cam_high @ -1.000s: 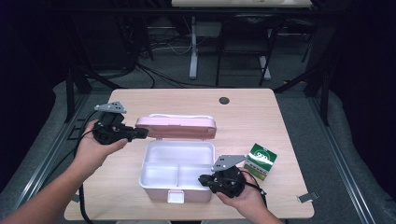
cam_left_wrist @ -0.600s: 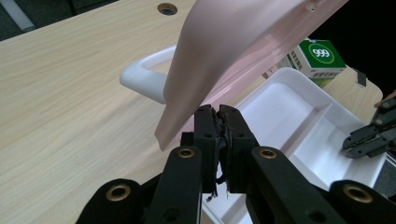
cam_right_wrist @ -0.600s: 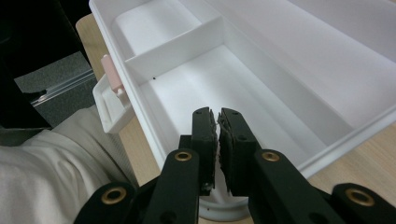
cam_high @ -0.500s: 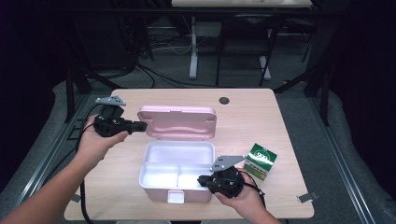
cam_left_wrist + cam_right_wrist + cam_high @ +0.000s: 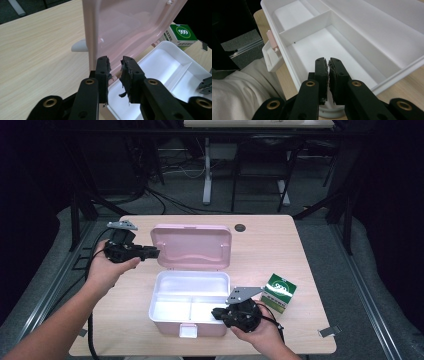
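A box stands in the middle of the table, its pink lid [image 5: 192,245] [image 5: 130,27] open and nearly upright over the white divided base [image 5: 152,305] [image 5: 352,37]. My left gripper [image 5: 152,253] [image 5: 115,61] is at the lid's left edge. Its jaws have just been opening; they stand apart, the pads pressing on nothing and the lid's rim just past the tips. My right gripper [image 5: 216,313] [image 5: 327,62] lies shut across the base's near right corner, tips over the front compartment. Whether it pinches the wall is hidden.
A green carton [image 5: 278,292] [image 5: 182,33] marked 999 stands right of the base. The pink latch [image 5: 188,331] [image 5: 272,42] sticks out at the base's front. A dark round hole [image 5: 240,227] sits near the table's [image 5: 300,245] far edge.
The lid has swung up from nearly flat to upright. My left gripper went up and left with its edge, then parted its jaws off it. The right gripper stayed put.
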`<state>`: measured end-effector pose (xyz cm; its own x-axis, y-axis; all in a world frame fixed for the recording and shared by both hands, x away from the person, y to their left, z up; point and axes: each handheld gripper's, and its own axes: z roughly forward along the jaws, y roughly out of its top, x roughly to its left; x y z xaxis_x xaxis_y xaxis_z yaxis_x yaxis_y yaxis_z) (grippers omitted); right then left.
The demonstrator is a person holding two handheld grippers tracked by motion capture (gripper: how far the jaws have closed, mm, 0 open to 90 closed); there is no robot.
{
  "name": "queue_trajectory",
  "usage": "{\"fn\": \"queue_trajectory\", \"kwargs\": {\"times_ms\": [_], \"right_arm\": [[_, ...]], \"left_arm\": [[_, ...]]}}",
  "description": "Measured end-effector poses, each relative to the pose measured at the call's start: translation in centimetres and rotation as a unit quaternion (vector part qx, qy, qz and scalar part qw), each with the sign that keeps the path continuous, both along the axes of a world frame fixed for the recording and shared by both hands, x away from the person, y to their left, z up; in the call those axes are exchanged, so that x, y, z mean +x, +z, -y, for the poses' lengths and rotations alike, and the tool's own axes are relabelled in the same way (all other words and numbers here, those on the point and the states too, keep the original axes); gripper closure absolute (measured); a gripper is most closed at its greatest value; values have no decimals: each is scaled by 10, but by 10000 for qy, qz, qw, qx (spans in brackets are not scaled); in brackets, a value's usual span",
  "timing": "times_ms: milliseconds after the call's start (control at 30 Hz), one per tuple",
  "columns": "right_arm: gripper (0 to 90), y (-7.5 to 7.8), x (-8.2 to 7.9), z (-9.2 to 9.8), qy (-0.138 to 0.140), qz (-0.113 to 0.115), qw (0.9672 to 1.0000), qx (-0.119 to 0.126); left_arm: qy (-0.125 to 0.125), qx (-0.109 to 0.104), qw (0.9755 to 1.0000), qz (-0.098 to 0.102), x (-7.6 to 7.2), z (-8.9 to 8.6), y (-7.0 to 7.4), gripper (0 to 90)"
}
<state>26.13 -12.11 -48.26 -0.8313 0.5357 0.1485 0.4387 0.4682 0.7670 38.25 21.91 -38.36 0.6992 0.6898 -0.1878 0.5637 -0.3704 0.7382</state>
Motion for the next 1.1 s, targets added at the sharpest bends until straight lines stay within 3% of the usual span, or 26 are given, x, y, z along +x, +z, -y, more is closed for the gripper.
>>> {"fn": "queue_trajectory", "kwargs": {"times_ms": [267,600,833,1100], "right_arm": [[850,0,0,0,-6,21,10000,7],[875,-2,0,1,2,52,10000,63],[876,-2,0,2,-29,68,9999,83],[851,-2,-1,1,-23,62,9999,97]], "left_arm": [[0,65,10000,9,-2,-5,-5,664],[-103,123,9999,-26,-6,-6,-10,641],[-316,205,9993,8,-10,-4,-9,637],[-629,449,9970,46,-17,5,-6,636]]}}
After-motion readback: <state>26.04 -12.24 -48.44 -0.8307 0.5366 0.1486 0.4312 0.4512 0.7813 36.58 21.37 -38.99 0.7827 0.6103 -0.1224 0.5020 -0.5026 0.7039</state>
